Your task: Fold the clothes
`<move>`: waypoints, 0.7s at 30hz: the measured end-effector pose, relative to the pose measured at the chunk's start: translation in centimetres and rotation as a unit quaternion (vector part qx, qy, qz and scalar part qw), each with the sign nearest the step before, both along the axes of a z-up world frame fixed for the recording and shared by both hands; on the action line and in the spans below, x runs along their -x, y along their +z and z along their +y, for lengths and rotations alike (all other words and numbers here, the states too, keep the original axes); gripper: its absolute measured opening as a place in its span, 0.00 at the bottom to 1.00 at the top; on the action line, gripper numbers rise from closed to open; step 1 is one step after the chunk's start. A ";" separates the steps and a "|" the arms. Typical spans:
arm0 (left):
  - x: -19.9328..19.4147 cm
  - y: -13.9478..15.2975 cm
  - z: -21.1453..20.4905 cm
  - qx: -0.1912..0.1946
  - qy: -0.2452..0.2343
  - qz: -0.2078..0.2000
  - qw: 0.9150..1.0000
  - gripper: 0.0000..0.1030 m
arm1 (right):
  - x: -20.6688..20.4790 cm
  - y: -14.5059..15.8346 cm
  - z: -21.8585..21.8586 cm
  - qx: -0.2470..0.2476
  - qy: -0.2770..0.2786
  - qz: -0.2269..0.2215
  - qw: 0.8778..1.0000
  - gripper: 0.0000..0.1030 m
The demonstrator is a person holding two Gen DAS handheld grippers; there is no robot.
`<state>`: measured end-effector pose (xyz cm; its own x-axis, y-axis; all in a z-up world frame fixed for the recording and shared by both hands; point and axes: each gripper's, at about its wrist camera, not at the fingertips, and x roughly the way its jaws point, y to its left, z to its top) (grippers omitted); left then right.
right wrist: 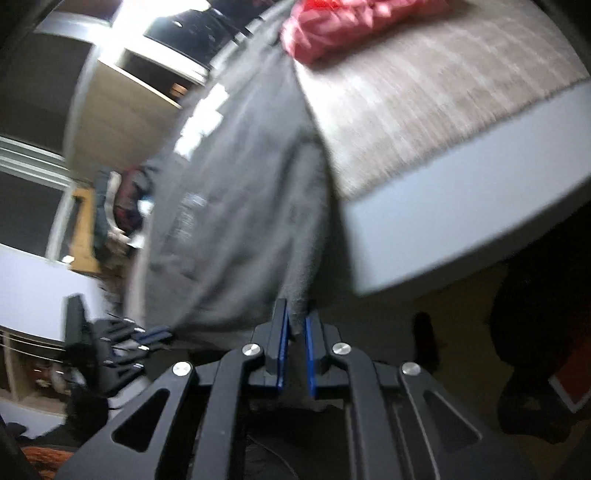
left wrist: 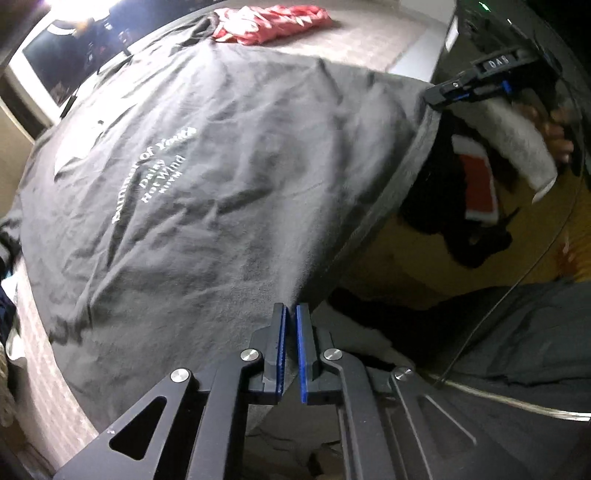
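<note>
Bed (left wrist: 369, 40) with a beige ribbed cover fills the scene, white side panel facing the person; shelves and a bright window sit at 10 o'clock. A dark grey T-shirt (left wrist: 207, 177) with white lettering is spread wide over the bed, its near edge lifted off the edge of the bed. A crumpled pink garment (left wrist: 269, 24) lies beyond it at 12 o'clock, well apart from both grippers.

Left gripper (left wrist: 290, 314): jaws nearly closed, a thin slit between the blue pads, pinching the shirt's edge at 6 o'clock of the left wrist view. Right gripper (right wrist: 295, 323): jaws narrowed onto a bunched point of grey cloth; in the left wrist view it is at 2 o'clock, clamped on the far end of the same hem. The right wrist view is blurred.

Holding two ends of one edge keeps the cloth taut, probably so it lies flat or carries over in a fold. Which of the two, the pictures don't settle.
</note>
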<state>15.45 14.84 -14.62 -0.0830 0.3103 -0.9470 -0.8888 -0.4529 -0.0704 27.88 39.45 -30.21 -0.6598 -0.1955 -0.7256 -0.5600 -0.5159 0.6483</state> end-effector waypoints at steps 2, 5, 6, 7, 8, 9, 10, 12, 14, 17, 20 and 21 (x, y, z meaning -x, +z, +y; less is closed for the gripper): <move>0.9 0.7 -0.4 -0.012 0.015 -0.013 1.000 0.05 | 0.2 1.7 0.3 0.006 -0.004 0.037 0.999 0.08; 2.9 1.5 -1.4 -0.028 0.048 -0.020 0.998 0.05 | 2.0 4.9 1.4 0.004 0.000 0.088 0.996 0.08; 3.5 1.8 -1.8 -0.034 0.059 -0.022 0.997 0.05 | 2.9 5.6 1.7 -0.002 0.003 0.093 0.996 0.08; 4.2 2.1 -2.1 -0.039 0.070 -0.024 0.996 0.05 | 3.7 6.2 2.0 -0.008 0.007 0.095 0.995 0.08; 4.8 2.4 -2.4 -0.044 0.081 -0.027 0.995 0.05 | 5.1 6.9 2.1 -0.013 0.013 0.099 0.995 0.08; 5.2 2.5 -2.6 -0.047 0.087 -0.029 0.995 0.05 | 5.9 7.4 2.1 -0.016 0.017 0.100 0.995 0.08; 5.4 2.5 -2.6 -0.048 0.089 -0.030 0.994 0.05 | 7.1 7.8 2.1 -0.021 0.021 0.098 0.995 0.08; 5.5 2.5 -2.9 -0.050 0.093 -0.036 0.994 0.05 | 8.0 8.3 2.3 -0.020 0.023 0.099 0.995 0.08; 5.5 2.7 -3.5 -0.058 0.094 -0.049 0.993 0.05 | 8.2 8.6 2.6 -0.013 0.023 0.101 0.995 0.08; 5.4 2.8 -4.4 -0.072 0.093 -0.077 0.990 0.05 | 7.9 9.0 2.7 -0.009 0.019 0.097 0.995 0.08; 4.1 2.9 -4.8 -0.086 0.083 -0.116 0.986 0.05 | 5.8 8.8 2.6 0.002 0.011 0.089 0.996 0.08; 3.4 2.7 -4.7 -0.089 0.074 -0.134 0.984 0.06 | 4.5 8.3 2.3 -0.002 0.008 0.063 0.998 0.08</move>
